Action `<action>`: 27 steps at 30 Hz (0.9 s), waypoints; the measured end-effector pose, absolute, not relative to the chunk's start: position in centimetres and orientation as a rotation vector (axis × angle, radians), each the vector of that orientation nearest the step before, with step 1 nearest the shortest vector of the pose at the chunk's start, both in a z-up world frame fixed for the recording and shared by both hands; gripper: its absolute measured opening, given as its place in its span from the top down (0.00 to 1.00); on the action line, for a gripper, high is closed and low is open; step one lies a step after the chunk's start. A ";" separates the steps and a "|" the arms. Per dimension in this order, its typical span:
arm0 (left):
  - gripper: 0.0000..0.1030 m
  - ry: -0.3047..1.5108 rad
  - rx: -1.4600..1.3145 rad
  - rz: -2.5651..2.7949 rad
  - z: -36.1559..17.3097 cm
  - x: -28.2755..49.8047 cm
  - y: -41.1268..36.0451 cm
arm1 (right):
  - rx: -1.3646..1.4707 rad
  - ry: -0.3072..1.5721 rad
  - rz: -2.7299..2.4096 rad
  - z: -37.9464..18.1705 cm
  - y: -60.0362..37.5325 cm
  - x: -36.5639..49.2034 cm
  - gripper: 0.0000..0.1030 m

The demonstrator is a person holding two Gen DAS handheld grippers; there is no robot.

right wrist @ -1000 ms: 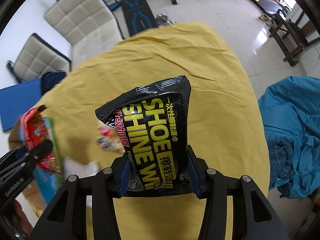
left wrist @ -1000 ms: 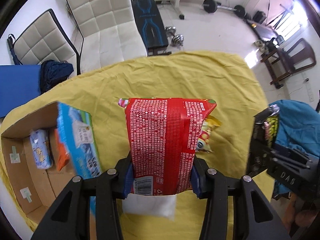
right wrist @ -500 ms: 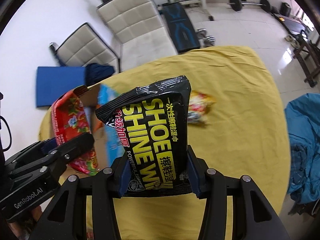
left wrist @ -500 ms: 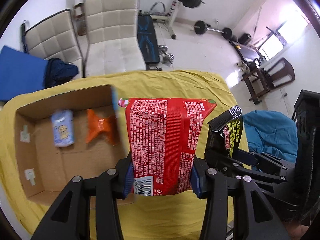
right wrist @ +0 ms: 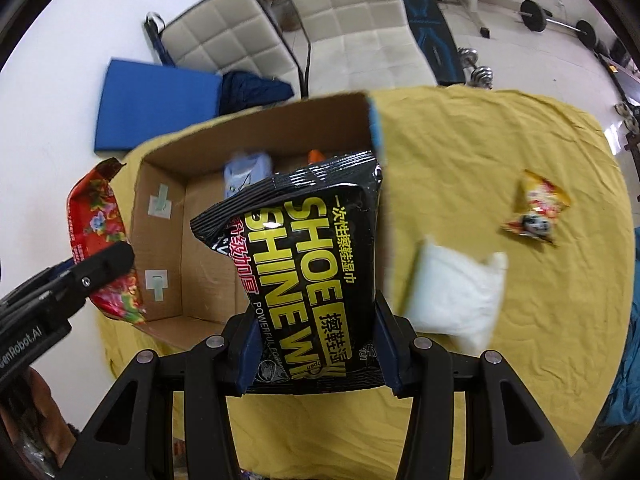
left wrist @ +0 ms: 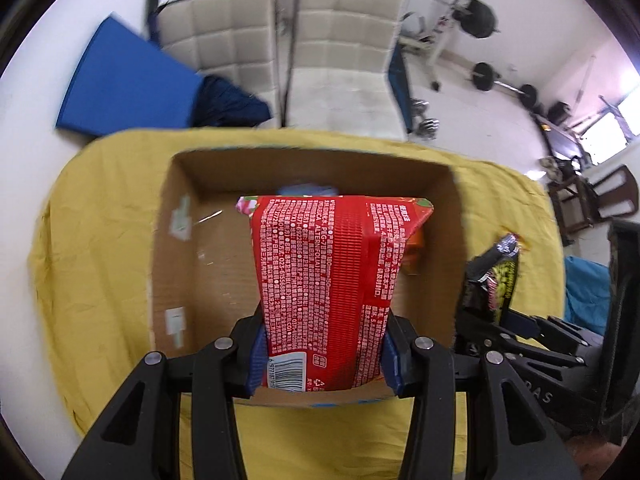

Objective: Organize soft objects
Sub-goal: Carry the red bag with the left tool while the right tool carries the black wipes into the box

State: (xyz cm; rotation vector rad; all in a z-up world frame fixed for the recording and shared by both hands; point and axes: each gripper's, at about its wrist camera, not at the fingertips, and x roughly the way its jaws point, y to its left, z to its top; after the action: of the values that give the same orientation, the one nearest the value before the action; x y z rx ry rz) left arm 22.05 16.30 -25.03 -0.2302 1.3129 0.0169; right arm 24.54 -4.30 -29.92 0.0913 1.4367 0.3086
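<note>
A: Where's the stuff rn?

B: Left gripper (left wrist: 324, 354) pinches the red pack (left wrist: 334, 280), up over the open box (left wrist: 160, 264). Right gripper (right wrist: 316, 354) pinches the black wipes pack (right wrist: 308, 280), by the box's right wall.

A: Room to move?

B: Lots inside the box. A blue pack (right wrist: 244, 170) & an orange one (right wrist: 316, 155) sit at the far end, mostly hidden. White pouch (right wrist: 456, 292) & a small snack bag (right wrist: 536, 208) lie on the yellow cloth (right wrist: 500, 140), blurry.
</note>
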 end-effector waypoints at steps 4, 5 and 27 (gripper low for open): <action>0.58 1.379 -0.243 0.050 -28.8 23.2 19.3 | 0.044 1.487 0.283 -33.4 -1.0 25.2 0.51; 0.58 1.401 -0.243 0.064 -30.1 23.5 19.8 | 0.038 1.501 0.276 -34.3 -0.6 25.4 0.51; 0.58 1.613 -0.198 0.086 -42.7 31.8 23.1 | -0.103 1.705 0.142 -47.1 3.3 28.7 0.50</action>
State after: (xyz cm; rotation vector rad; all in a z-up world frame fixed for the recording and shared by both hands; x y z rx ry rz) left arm 31.85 23.06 -42.73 -0.1980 1.6133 0.0857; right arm 28.66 3.26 -47.11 -0.1028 1.7053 0.1418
